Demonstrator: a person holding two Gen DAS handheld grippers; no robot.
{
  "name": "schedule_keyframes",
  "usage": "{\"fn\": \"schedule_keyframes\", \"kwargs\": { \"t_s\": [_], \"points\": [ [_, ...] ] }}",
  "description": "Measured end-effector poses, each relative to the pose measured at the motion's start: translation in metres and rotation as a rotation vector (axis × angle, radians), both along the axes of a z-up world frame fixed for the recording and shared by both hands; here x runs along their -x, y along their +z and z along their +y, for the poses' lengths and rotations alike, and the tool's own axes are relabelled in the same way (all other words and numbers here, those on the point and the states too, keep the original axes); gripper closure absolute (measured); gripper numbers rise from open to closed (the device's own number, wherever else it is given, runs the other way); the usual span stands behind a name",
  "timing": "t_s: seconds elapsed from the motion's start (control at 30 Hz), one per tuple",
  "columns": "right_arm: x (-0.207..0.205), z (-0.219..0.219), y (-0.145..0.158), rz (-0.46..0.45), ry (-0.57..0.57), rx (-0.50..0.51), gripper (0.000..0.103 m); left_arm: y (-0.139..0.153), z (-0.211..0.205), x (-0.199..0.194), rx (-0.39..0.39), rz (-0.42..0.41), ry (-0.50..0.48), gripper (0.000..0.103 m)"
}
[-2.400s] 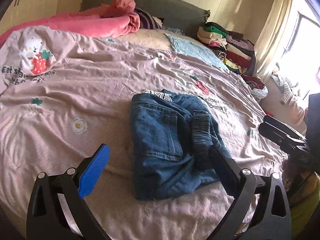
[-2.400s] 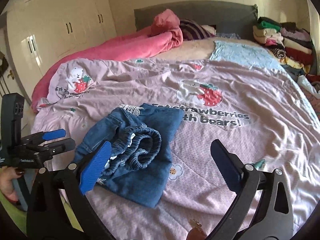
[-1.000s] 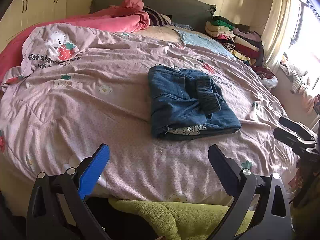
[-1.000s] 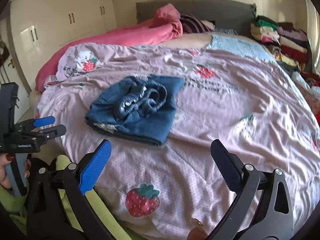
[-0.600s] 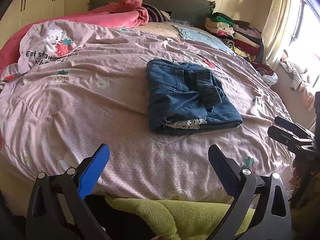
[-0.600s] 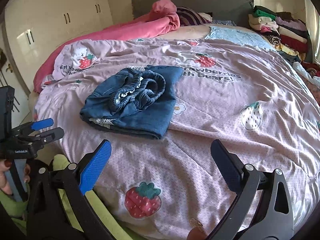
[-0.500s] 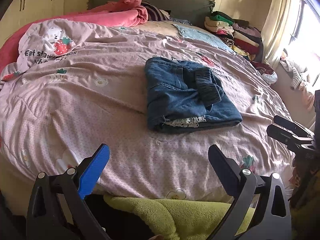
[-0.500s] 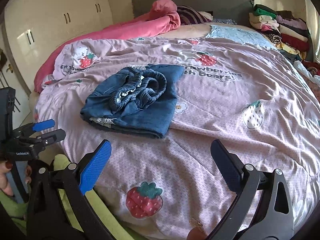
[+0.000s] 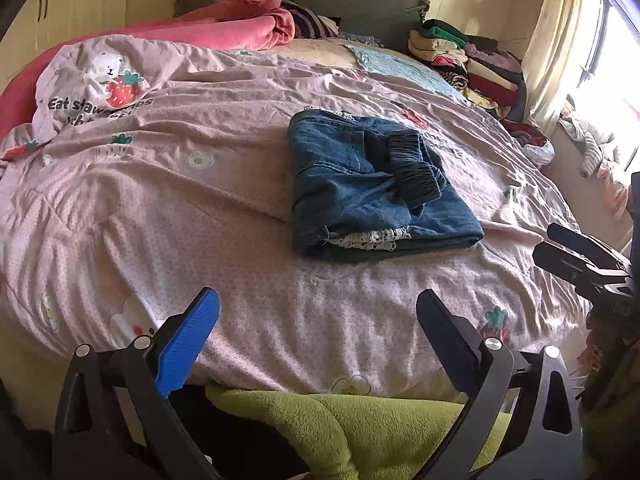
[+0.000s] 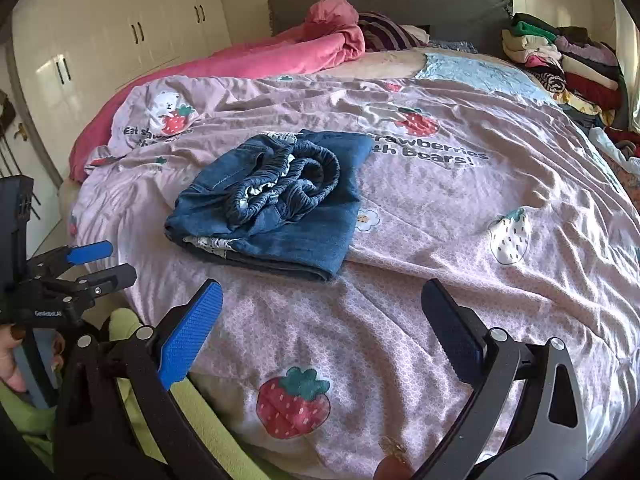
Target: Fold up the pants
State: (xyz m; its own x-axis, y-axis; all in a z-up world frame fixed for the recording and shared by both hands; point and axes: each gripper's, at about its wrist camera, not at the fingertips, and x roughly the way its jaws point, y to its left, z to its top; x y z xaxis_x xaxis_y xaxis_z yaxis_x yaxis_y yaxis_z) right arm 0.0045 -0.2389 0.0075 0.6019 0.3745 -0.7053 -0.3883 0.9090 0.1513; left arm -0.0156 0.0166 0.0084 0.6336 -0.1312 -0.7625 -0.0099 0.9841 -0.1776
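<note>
The blue denim pants (image 9: 372, 188) lie folded into a compact rectangle on the pink strawberry-print quilt (image 9: 160, 208), elastic waistband on top; they also show in the right wrist view (image 10: 276, 200). My left gripper (image 9: 316, 320) is open and empty, held back at the bed's near edge, well short of the pants. My right gripper (image 10: 320, 312) is open and empty too, over the quilt's near edge. Each gripper shows in the other's view: the right one (image 9: 576, 252) at the far right, the left one (image 10: 92, 264) at the far left.
A rolled pink blanket (image 9: 224, 28) and striped pillow lie by the grey headboard (image 10: 400, 0). A stack of folded clothes (image 9: 464, 60) sits at the bed's far right corner. White wardrobes (image 10: 120, 36) stand on the left. Green fleece (image 9: 360, 424) is below me.
Both grippers have drawn back from the folded pants toward the foot of the bed; the pants stay put. In the last half second little moves.
</note>
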Motion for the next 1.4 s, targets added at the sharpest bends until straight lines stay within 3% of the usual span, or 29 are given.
{"fn": "schedule_keyframes", "kwargs": {
  "t_s": [1.4],
  "points": [
    [0.0006, -0.0001, 0.0030, -0.005, -0.004, 0.003, 0.009, 0.0030, 0.0016, 0.0029, -0.022, 0.016, 0.021, 0.005]
  ]
}}
